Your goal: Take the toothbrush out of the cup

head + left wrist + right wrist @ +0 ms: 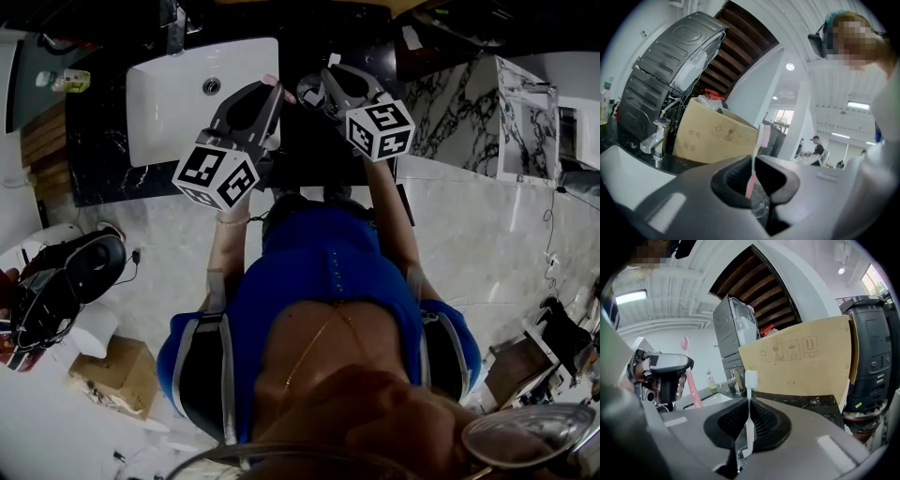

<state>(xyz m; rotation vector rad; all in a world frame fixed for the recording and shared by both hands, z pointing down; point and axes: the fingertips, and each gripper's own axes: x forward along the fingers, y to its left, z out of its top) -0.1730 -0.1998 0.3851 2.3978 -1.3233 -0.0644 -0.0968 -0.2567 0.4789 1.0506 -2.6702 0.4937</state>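
Right gripper [748,401] jaws shut tight on white toothbrush [751,379], bristle head upright above them. Left gripper [753,161] clamps pink toothbrush [764,135], also upright. Clear cup [760,205] sits just below its jaws; can't tell if brush ends are inside it. Both grippers meet over black counter [103,159], beside white sink [164,108]. Cardboard box [806,362] behind.

Left gripper [754,163] and right gripper [748,401], both clamped, side by side
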